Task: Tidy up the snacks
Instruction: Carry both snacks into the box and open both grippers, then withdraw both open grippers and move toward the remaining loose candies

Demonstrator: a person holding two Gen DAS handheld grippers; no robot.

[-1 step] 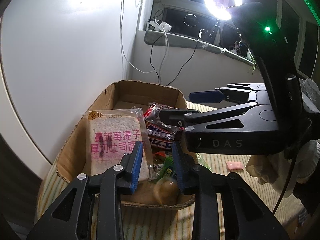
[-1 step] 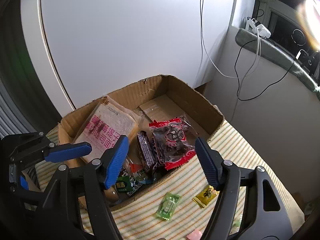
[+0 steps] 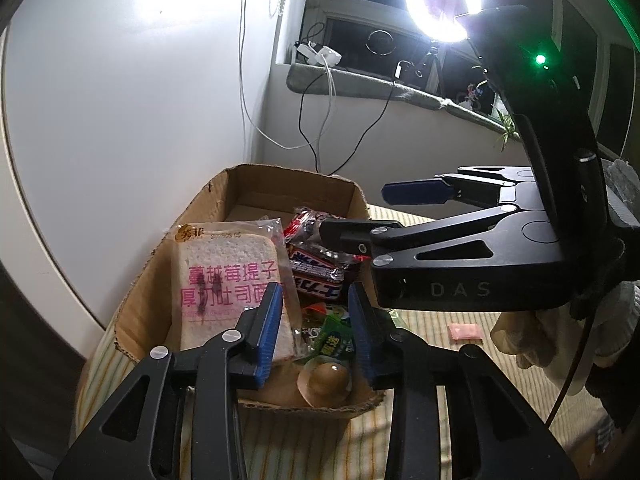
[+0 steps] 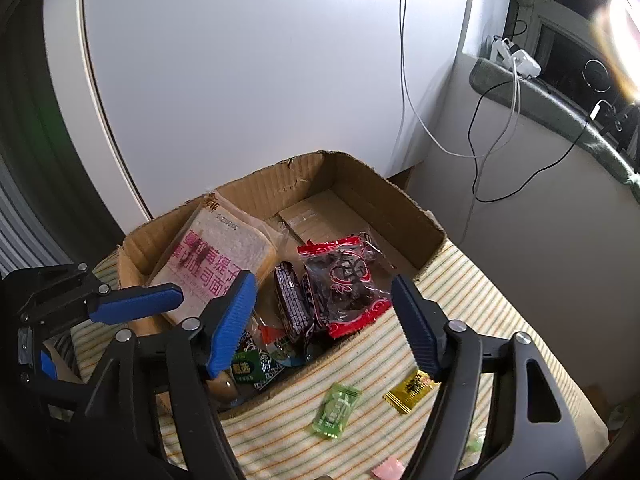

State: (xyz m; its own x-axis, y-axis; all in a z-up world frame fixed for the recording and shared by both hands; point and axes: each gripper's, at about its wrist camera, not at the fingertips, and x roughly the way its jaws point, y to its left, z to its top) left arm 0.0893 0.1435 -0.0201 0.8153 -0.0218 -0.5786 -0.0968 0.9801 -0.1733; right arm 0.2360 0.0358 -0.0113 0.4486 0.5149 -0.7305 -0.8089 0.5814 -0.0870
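Both grippers hovered over the cardboard box [image 4: 404, 208] on the striped cloth [image 4: 472, 304]. The right gripper [image 4: 324, 320] had its fingers wide apart, holding nothing, above a red-edged snack packet [image 4: 344, 280] lying in the box. The left gripper [image 3: 314, 336] stood partly parted and empty beside the bagged bread slice [image 3: 228, 280]. A green candy [image 4: 336, 410] and a yellow candy [image 4: 410, 392] lay outside on the cloth.

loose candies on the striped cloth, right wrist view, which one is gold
The gold candy, beside the right gripper's right finger; the green candy lies left of it, the pink candy nearer the bottom edge.
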